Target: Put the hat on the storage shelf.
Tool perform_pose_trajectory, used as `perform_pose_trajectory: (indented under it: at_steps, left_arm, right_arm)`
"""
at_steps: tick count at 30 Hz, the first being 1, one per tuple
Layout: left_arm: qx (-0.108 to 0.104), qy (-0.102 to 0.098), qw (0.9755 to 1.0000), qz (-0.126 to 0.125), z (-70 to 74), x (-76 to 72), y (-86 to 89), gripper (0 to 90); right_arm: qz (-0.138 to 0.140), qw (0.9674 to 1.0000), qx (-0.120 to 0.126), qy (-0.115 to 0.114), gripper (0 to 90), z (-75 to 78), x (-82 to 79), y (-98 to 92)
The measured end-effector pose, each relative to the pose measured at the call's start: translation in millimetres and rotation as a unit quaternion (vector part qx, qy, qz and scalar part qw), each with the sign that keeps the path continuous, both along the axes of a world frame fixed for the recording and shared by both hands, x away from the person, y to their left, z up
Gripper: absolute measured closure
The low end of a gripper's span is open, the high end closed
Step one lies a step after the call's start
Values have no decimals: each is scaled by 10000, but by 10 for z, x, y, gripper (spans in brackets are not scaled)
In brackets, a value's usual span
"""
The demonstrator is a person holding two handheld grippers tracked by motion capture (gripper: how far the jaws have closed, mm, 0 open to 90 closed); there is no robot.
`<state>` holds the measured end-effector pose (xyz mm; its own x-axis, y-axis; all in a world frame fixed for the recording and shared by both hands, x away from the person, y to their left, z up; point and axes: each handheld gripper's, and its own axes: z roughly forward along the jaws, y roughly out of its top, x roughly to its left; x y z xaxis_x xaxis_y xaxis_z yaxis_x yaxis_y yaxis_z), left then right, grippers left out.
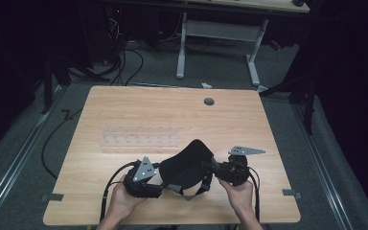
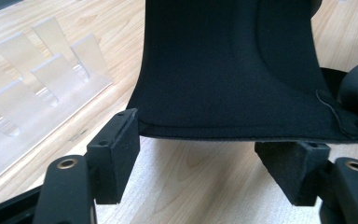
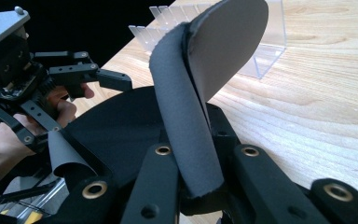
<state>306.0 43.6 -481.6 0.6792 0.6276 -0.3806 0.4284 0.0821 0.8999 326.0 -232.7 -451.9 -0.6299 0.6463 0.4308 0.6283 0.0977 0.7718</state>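
A dim lab room with dark curtains, floor cables and a second desk frame surrounds a pale wooden table (image 1: pixel 124 110), where a person seated at the near edge works a gripper in each hand. Between them hangs a black padded fabric piece (image 1: pixel 188 163), apparently an eye mask or similar soft cover with straps, lifted just above the near middle of the tabletop. The right gripper (image 3: pixel 200 186) is clamped tight on one folded edge of the fabric, which rises in a curl from between its jaws. The left gripper (image 2: pixel 214 168) stands wide, its two foam-tipped jaws spread under the fabric's lower hem without pressing it; the hem runs just above the fingertips (image 2: pixel 116 154). A clear acrylic rack (image 1: pixel 139 140) with upright dividers lies just beyond the fabric, toward the middle of the table.

The step in hand looks like taking a second hold so the piece can be spread or folded. The next move likely calls for the left gripper to rise onto the hem and close, while the right keeps its hold.

The fabric's straps (image 1: pixel 191 190) dangle in shadow and their ends are hard to trace; the piece's exact kind cannot be told, and the person's forearms are cut off by the lower frame edge.
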Motion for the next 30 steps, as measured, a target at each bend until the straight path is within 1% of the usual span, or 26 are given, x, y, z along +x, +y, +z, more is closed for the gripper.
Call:
perform_pose_trajectory:
  at_steps: [4,6,8,11,15,16,19,21,25,26,27,28,30]
  left_arm:
    - [92,-87,9999,62,1,5,14,346]
    - [46,-146,9998,122,11,1,24,373]
    - [-37,-225,9997,99,40,-22,45,441]
    - [93,-336,9993,125,52,-32,52,490]
    - [52,-295,9995,137,68,-29,65,526]
    - [79,-290,9995,131,70,-24,67,530]
    - [75,-263,9996,113,72,-18,57,543]
    - [58,-232,9997,82,72,-18,49,559]
    - [69,-227,9997,-81,84,-39,65,671]
    - [16,-241,9996,-122,93,-50,68,694]
    - [20,-295,9994,-171,103,-67,75,718]
    - [-21,-331,9992,-208,115,-88,75,736]
    - [-4,-353,9988,-325,136,-119,80,771]
  right_arm:
    - [36,10000,81,-32,847,42,3,36]
    - [64,9999,83,-71,847,71,8,72]
    - [101,9999,111,-69,846,79,21,100]
    - [149,9998,133,-38,846,79,34,155]
    - [158,9997,201,14,845,82,38,177]
    - [157,9997,207,27,844,85,37,180]
    - [141,9997,196,29,844,98,33,185]
    - [138,9997,206,38,843,102,36,185]
    - [123,9997,214,50,839,102,39,175]
    - [115,9997,227,40,837,102,39,169]
    - [107,9996,242,34,832,102,38,163]
    - [94,9996,271,28,828,100,38,156]
    - [71,9994,332,-10,814,100,32,145]
